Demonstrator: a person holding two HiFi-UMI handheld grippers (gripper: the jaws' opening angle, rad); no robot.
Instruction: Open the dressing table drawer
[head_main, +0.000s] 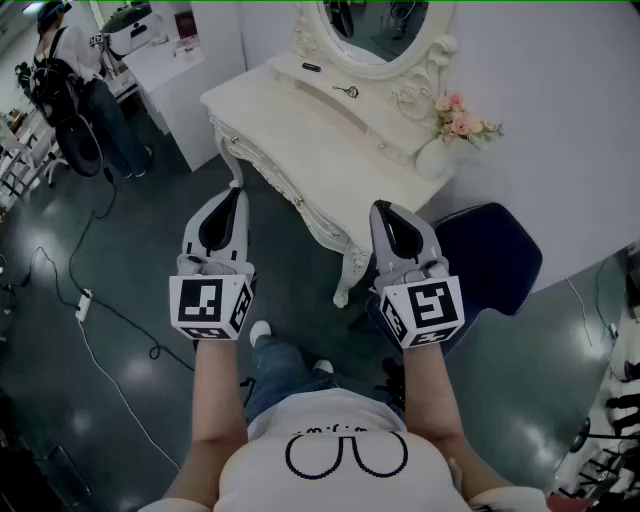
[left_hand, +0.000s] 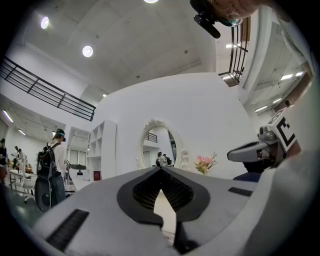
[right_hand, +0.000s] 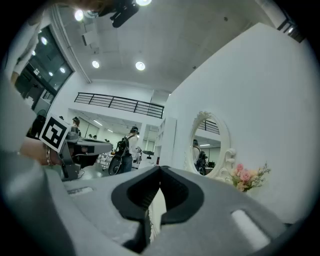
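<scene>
My left gripper (head_main: 232, 190) and right gripper (head_main: 383, 207) are closed, empty, short of the drawer (head_main: 270, 170); opening remains undone

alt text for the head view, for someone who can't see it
Seen from above, the left gripper and right gripper, both shut and empty, are held side by side short of a cream dressing table. It carries an oval mirror and pink flowers, with a dark blue stool at its right; another person stands far left.
</scene>
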